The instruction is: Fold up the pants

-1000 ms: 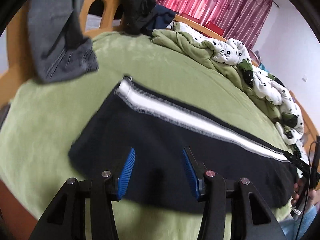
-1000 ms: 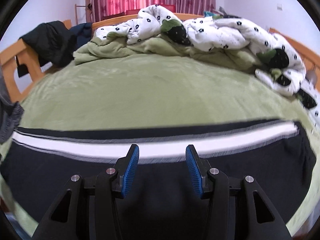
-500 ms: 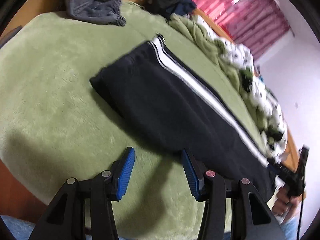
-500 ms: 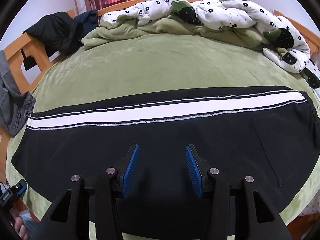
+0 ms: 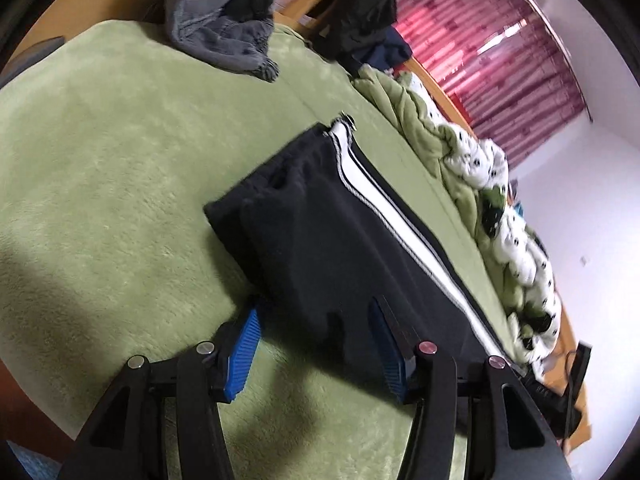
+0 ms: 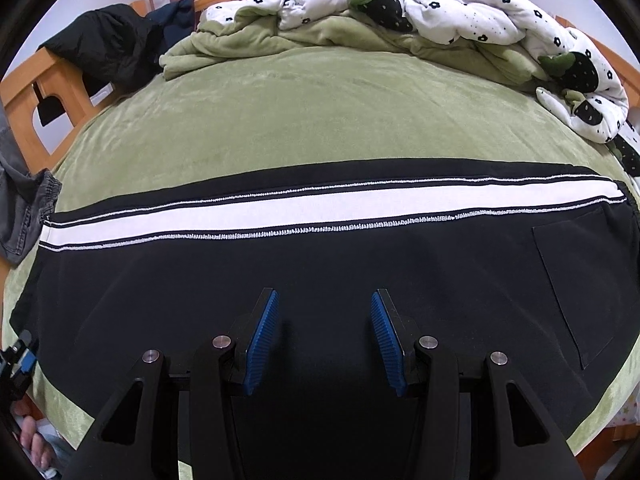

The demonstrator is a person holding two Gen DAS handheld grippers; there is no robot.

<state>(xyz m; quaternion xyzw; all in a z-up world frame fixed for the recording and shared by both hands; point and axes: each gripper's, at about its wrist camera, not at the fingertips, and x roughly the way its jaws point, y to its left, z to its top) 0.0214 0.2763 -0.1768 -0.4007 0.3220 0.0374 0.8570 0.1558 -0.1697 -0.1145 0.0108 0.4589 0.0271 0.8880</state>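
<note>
— Black pants [image 6: 320,264] with a white side stripe lie flat across the green bed [image 6: 304,120]. What changed?

— The left gripper [image 5: 316,344] dropped to the pants' near edge, jaws just widening, hem between them, unpinched. The right gripper [image 6: 322,336] keeps its gap, empty, above the cloth.

— Anything only one view shows?

— Right view: a back pocket [image 6: 580,280]. Left view: grey clothes [image 5: 224,36] beyond the pants.

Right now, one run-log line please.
pants: flat on bed | left tool: open, opening, at hem corner | right tool: open, above pants
</note>
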